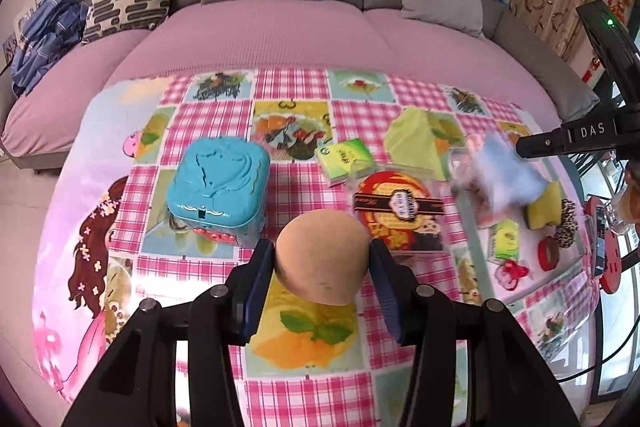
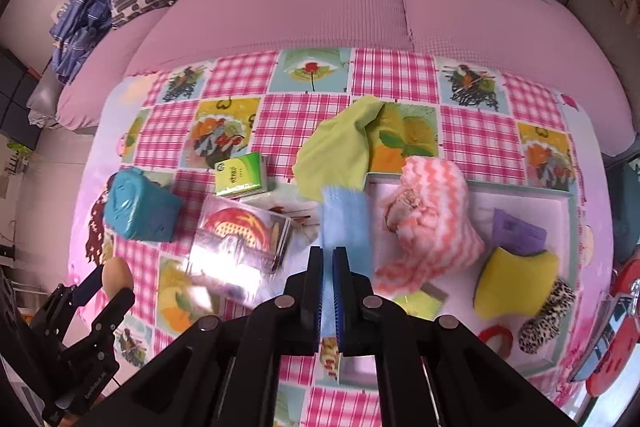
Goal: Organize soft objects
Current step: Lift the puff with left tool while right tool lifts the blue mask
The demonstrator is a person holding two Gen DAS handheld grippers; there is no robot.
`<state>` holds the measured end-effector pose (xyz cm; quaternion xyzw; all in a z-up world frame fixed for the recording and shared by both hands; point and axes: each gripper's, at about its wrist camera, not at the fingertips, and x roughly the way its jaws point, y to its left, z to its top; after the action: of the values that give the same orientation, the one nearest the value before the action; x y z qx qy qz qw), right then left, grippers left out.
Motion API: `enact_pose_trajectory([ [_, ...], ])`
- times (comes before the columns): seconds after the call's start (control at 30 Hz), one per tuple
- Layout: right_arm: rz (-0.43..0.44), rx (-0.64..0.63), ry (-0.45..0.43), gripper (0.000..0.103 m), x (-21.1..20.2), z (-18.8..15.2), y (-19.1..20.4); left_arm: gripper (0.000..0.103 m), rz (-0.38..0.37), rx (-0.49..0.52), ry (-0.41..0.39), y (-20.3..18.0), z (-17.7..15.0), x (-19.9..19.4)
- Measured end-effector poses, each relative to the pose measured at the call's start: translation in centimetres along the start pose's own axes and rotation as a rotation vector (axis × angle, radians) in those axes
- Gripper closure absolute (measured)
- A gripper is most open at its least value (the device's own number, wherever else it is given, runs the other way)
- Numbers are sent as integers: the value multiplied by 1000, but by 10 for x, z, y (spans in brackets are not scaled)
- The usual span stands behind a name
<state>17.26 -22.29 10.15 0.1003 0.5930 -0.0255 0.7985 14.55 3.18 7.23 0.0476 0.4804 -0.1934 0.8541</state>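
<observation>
My left gripper [image 1: 322,259] is shut on a tan egg-shaped sponge [image 1: 322,261] and holds it above the table's front; both show in the right wrist view [image 2: 117,277] at the lower left. My right gripper [image 2: 328,259] is shut on a light blue cloth [image 2: 346,219], blurred, held over the left edge of a shallow white tray [image 2: 560,205]. In the tray lie a pink-and-white striped cloth [image 2: 432,227], a yellow sponge [image 2: 512,283], a purple cloth [image 2: 516,233] and a leopard scrunchie [image 2: 546,315]. A green cloth [image 2: 340,151] lies on the table behind the tray.
A blue plastic box [image 1: 218,187], a green tissue pack [image 1: 346,157] and a clear case with a red round print [image 1: 400,211] stand on the checked tablecloth [image 1: 292,91]. A red tape ring [image 2: 496,339] lies at the tray's front. A pink sofa [image 2: 320,7] stands behind the table.
</observation>
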Motion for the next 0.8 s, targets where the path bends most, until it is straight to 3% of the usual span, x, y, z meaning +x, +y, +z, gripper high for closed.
enact_pose_trajectory([
  [0.3, 1, -2, -25, 100, -33, -29, -9, 53, -9, 27, -34, -25, -4, -30],
  [0.8, 50, -4, 98, 98, 35, -67, 2, 53, 8, 9, 31, -21, -27, -16],
])
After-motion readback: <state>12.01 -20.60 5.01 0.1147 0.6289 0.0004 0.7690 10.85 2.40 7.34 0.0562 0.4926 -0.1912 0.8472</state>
